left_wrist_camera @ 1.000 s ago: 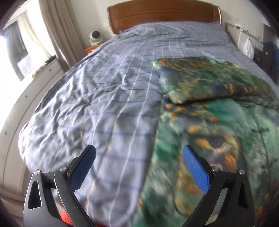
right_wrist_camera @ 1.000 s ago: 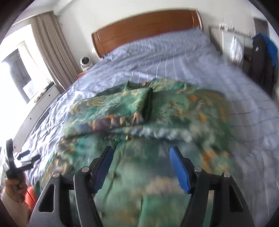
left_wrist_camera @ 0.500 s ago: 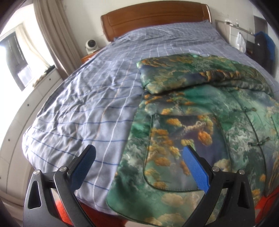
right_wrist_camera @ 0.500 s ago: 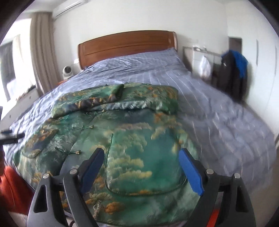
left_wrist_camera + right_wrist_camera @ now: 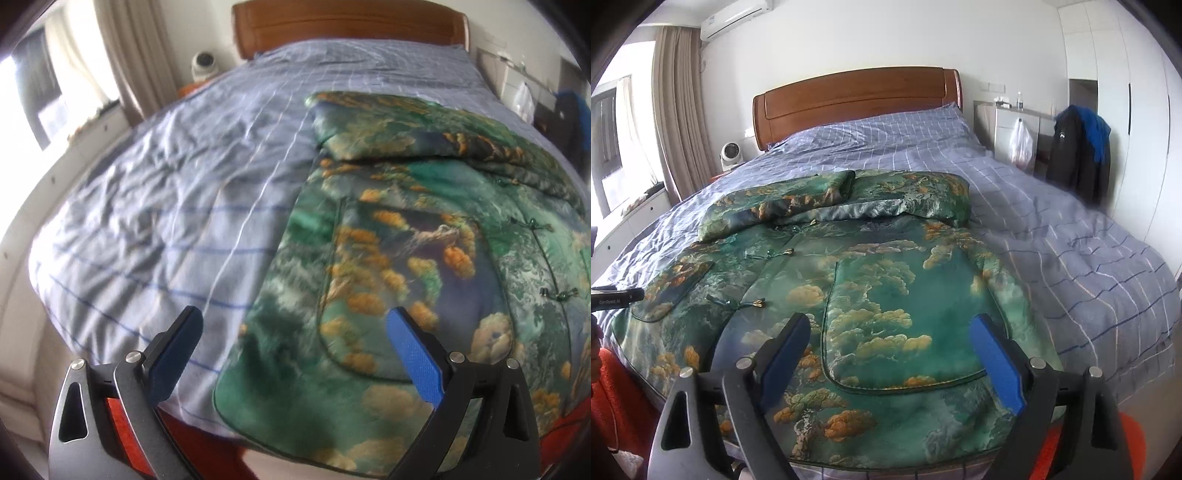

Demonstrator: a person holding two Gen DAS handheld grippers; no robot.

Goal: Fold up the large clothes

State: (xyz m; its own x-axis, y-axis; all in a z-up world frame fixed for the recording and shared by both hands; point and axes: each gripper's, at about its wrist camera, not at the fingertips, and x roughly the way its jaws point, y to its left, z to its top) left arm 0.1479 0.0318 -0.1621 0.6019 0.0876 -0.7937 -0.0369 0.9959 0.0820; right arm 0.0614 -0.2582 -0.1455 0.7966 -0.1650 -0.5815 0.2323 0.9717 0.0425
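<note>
Both claws tilt down over the green-and-gold satin padded jacket (image 5: 886,295) on the checked bed (image 5: 1071,229): left claw (image 5: 295,354) apart, right claw (image 5: 890,354) opening, both empty

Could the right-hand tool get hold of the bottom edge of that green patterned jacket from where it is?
Probably yes. The right gripper hovers just above the jacket near its bottom hem, its jaws opening with nothing between them. Nothing lies over that hem at the edge of the bed.
</note>
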